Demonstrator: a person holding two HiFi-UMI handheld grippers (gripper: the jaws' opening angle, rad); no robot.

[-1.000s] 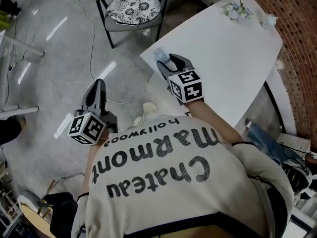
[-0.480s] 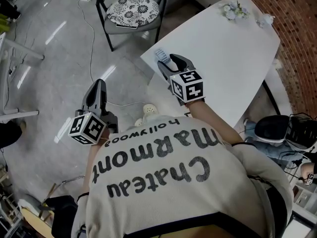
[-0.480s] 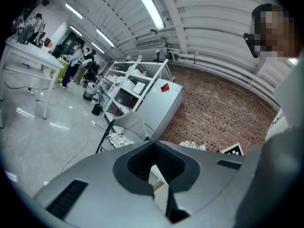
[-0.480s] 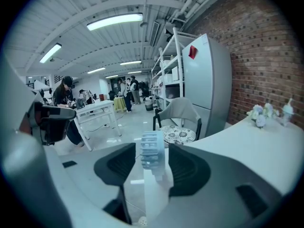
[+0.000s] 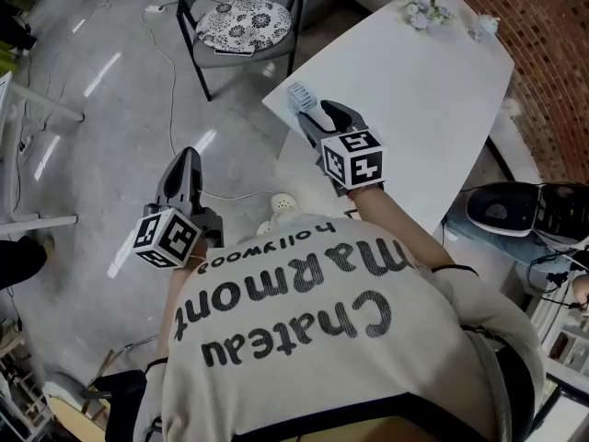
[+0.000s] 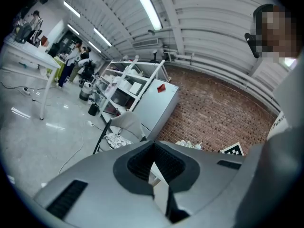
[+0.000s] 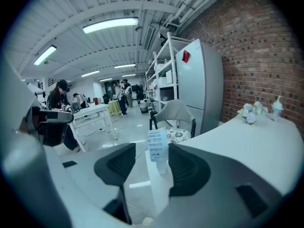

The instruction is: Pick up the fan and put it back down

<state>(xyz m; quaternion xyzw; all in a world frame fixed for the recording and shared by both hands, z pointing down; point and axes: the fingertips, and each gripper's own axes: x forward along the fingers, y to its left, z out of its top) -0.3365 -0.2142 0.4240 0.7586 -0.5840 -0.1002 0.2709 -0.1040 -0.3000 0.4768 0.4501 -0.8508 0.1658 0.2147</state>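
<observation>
White tabletop juts over a grey floor, and the fan stands upright at its near corner, close to the edge, resting on its own base. Your right gripper is lined up squarely behind it. The jaws have just been opening and now stand wide, with the fan framed between them and neither pad touching it. I'd judge that this width lets them pass either side of its body. Your right forearm reaches forward with the gripper tilted somewhat down. Your left gripper hangs out over the floor, well apart from the tabletop and about level. Its jaws are closed on nothing, and I'd say it is parked there to keep out of the way.
</observation>
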